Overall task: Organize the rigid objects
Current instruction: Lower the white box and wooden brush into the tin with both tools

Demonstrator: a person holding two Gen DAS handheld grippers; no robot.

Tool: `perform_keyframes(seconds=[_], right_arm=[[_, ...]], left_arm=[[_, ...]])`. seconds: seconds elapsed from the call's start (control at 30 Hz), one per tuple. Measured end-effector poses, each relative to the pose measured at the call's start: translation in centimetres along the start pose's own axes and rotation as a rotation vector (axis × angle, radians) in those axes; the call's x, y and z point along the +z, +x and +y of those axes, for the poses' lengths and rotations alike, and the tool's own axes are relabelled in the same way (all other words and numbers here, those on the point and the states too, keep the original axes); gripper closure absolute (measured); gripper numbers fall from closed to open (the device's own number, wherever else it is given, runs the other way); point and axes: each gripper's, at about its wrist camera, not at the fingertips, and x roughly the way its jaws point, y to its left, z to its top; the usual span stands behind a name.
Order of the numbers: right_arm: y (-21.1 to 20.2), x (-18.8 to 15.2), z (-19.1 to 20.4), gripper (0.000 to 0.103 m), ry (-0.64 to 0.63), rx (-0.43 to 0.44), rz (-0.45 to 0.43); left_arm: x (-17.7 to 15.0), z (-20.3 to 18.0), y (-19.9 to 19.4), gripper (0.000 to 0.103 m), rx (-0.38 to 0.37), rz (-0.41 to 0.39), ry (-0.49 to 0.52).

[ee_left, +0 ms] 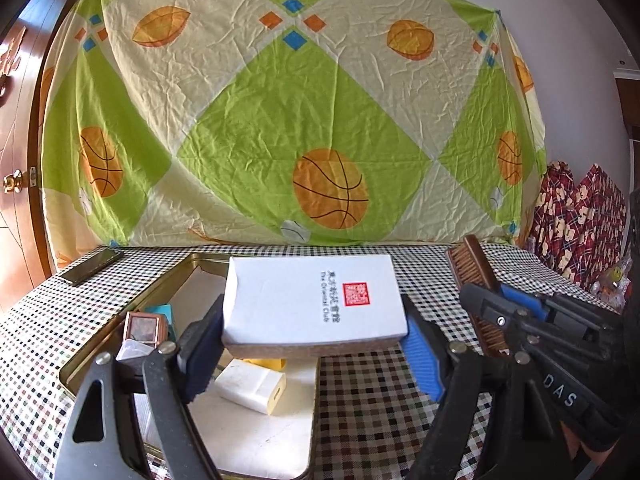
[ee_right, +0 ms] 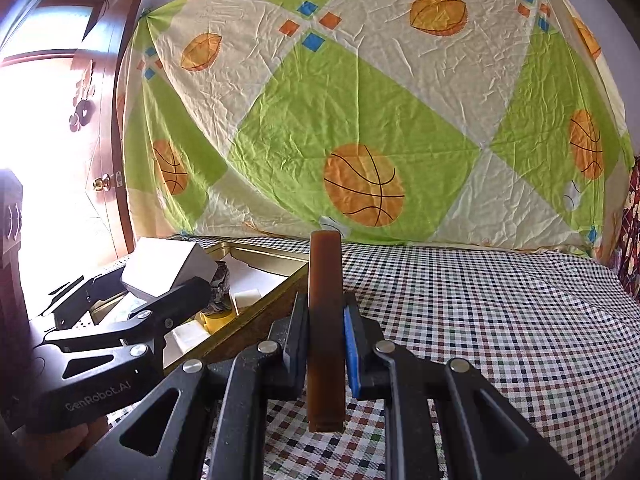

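Observation:
My left gripper [ee_left: 312, 320] is shut on a white box [ee_left: 312, 296] with a red seal, gripping its two sides. It holds the box level above a gold tin tray [ee_left: 132, 308]. My right gripper [ee_right: 325, 320] is shut on a brown wooden brush [ee_right: 325, 264], seen edge-on above the checked cloth, right of the tray [ee_right: 256, 312]. In the left wrist view the brush [ee_left: 468, 264] shows its bristles, with the right gripper [ee_left: 490, 296] around it. The right wrist view shows the left gripper [ee_right: 140, 292] and the box [ee_right: 164, 264] over the tray.
In the tray lie a white power bank [ee_left: 252, 390], a yellow item, and a small copper-framed box [ee_left: 142, 328]. A dark phone [ee_left: 90, 266] rests on the cloth at far left. A basketball-print sheet [ee_left: 280, 120] hangs behind; a wooden door [ee_left: 16, 160] stands left.

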Motion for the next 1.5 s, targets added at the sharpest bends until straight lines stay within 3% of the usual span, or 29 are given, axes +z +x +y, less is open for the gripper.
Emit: perform_keyframes(seconds=[1.5], right_arm=[[3.9, 0.6, 6.4, 0.086, -0.091, 0.138, 0.036]], left_arm=[[0.2, 8.3, 0.0, 0.023, 0.131, 0.030, -0.094]])
